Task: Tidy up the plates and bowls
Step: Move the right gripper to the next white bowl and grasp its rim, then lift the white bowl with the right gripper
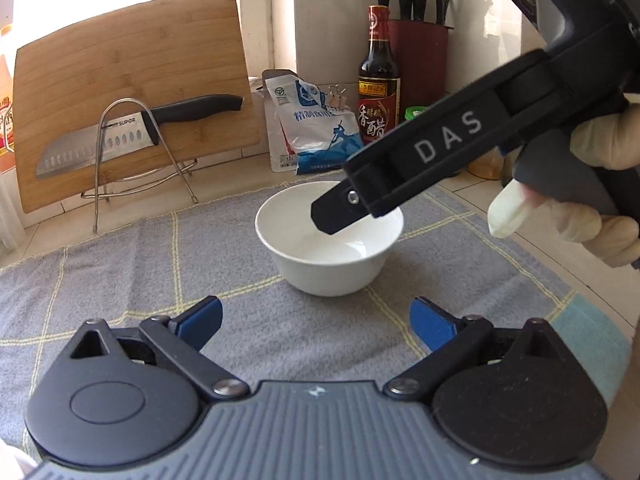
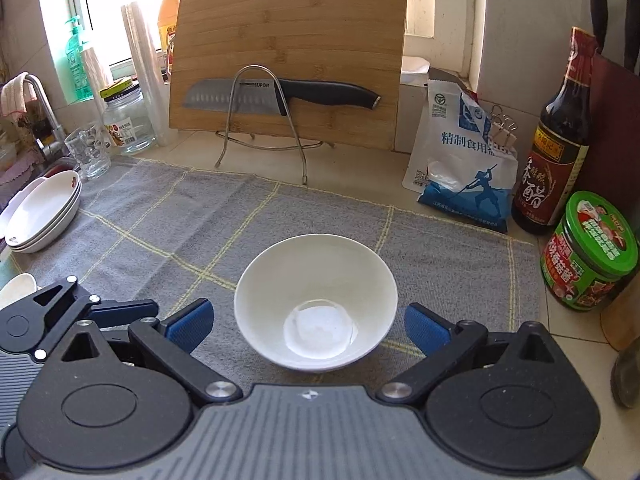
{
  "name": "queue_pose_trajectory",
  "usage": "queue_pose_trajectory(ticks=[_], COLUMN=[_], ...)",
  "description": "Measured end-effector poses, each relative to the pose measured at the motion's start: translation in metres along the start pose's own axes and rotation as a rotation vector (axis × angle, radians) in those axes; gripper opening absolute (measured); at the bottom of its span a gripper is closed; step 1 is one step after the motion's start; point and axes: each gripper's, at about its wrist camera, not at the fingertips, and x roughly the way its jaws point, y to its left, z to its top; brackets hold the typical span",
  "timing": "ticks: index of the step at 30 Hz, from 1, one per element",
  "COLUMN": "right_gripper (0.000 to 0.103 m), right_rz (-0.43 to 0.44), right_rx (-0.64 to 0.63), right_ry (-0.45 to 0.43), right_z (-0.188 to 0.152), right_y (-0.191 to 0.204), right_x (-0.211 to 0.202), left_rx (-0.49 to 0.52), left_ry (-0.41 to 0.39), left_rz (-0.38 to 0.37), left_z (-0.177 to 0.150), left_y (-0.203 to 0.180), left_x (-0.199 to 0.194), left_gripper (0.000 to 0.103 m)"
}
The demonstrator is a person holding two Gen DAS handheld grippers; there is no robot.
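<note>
A white bowl (image 1: 329, 240) (image 2: 316, 300) stands upright and empty on a grey checked towel (image 1: 160, 264) (image 2: 168, 220). My right gripper (image 2: 309, 326) is open, its blue pads on either side of the bowl, not touching it. In the left wrist view the right gripper (image 1: 420, 160) reaches in from the upper right, over the bowl's rim. My left gripper (image 1: 316, 320) is open and empty, just short of the bowl. A stack of white plates (image 2: 44, 212) lies at the towel's far left edge.
A bamboo cutting board (image 2: 288, 52) with a knife (image 2: 280, 94) on a wire rack stands at the back. A salt bag (image 2: 460, 160), vinegar bottle (image 2: 556, 140) and green jar (image 2: 588, 252) stand on the right. Glasses and a jar (image 2: 128, 120) stand at the left.
</note>
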Motion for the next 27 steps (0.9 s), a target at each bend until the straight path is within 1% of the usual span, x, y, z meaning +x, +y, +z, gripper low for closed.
queue_pose_trajectory(ticks=[4,7,10,11,14,17,23,27], right_gripper=[0.099,0.092,0.087,0.083,0.078,0.075,0.069,0.069], right_rz=[0.046,0.076,0.091,0.1,0.123,0.143,0.155,0.153], right_rx=[-0.018,-0.021,-0.022,-0.019,-0.002,0.029,0.067,0.077], right_ry=[0.026,0.043,0.06,0.065,0.073,0.073,0.072,0.073], right_z=[0.007,0.009,0.01,0.011,0.011,0.011,0.012,0.011], right_y=[-0.012,-0.018,-0.023,-0.024,-0.029,-0.035,-0.041,-0.041], right_x=[0.021,0.033,0.043,0.046,0.049,0.049,0.048,0.046], left_rx=[0.016,0.027,0.035,0.034,0.03,0.029,0.039,0.052], left_ry=[-0.014,-0.003,0.007,0.004,-0.004,-0.003,-0.007,0.005], left_rz=[0.035,0.051,0.061,0.064,0.06,0.052,0.042,0.037], left_z=[0.008,0.012,0.014,0.014,0.016,0.017,0.017,0.018], left_y=[-0.011,-0.015,-0.019,-0.019,-0.018,-0.017,-0.017,-0.017], left_x=[0.026,0.04,0.049,0.05,0.052,0.053,0.053,0.053], left_gripper=[0.1,0.1,0.097,0.096,0.094,0.089,0.087,0.087])
